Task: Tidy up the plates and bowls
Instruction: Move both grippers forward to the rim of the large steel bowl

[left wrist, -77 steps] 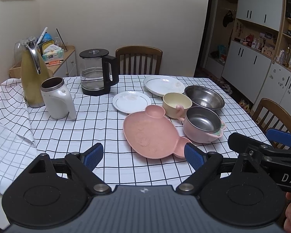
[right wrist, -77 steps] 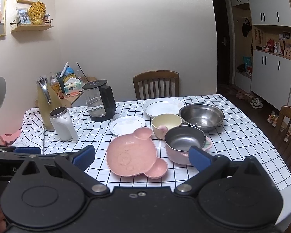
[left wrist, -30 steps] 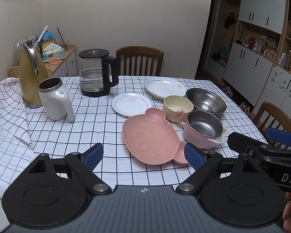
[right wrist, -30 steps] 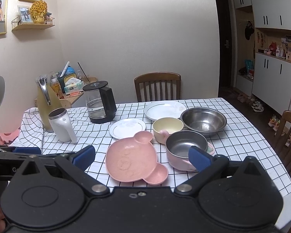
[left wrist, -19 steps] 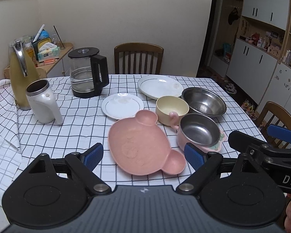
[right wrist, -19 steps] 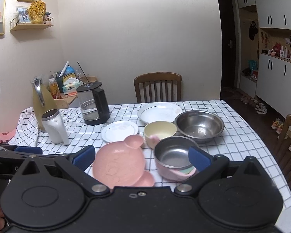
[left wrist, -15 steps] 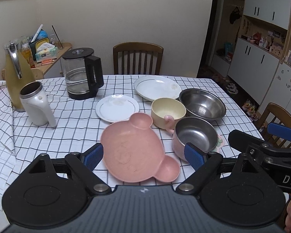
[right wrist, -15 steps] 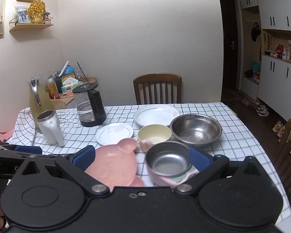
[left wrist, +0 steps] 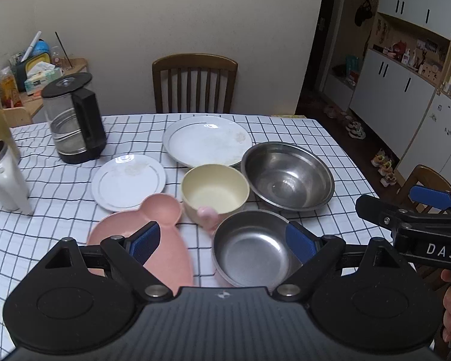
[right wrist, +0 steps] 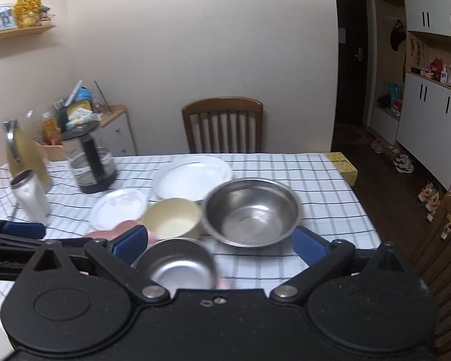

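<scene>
On the checked tablecloth lie a pink bear-shaped plate, a small white plate, a large white plate, a cream bowl, a large steel bowl and a small steel-lined pink bowl. My left gripper is open and empty, above the pink plate and small steel bowl. My right gripper is open and empty, above the small steel bowl, with the large steel bowl and cream bowl just beyond it.
A glass kettle, a white jug and a yellow thermos stand at the table's left. A wooden chair is behind the table, another at the right. White cabinets line the right wall.
Both grippers have moved forward and to the right over the table, so the dishes now sit closer and lower in both views. Both stay open.
</scene>
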Motion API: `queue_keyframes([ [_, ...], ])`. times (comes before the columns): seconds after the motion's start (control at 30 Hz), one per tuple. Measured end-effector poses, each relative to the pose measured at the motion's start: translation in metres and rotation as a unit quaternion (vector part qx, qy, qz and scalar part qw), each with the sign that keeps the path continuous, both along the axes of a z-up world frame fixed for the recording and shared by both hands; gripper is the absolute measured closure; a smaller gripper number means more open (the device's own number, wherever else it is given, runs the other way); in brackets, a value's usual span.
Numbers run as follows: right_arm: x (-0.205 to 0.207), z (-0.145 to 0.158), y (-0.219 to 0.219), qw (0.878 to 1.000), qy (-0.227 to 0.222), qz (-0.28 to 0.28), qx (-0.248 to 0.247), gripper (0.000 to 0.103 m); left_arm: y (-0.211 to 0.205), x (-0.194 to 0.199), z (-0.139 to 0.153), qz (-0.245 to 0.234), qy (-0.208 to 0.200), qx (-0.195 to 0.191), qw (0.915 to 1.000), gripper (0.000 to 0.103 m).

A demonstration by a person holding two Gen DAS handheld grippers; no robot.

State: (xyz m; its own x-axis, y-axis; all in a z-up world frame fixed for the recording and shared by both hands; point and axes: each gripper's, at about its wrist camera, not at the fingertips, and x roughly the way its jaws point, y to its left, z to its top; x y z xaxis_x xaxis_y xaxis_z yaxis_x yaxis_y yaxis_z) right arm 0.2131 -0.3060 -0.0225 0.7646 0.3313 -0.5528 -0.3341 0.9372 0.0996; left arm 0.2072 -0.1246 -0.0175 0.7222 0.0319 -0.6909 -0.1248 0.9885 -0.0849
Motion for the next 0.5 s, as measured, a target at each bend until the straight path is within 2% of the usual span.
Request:
queue_keyframes([
  [0.33, 0.084, -0.016, -0.033, 0.999, 0.041, -0.004, -0.030, 0.002, -0.017, 0.105, -0.008, -0.013, 0.029, 0.025, 0.9992, 0.012],
  [0.5, 0.122, -0.033, -0.041, 0.996, 0.076, -0.012, -0.041, 0.005, -0.013, 0.165, -0.021, -0.018, 0.072, 0.000, 0.9972, 0.012],
])
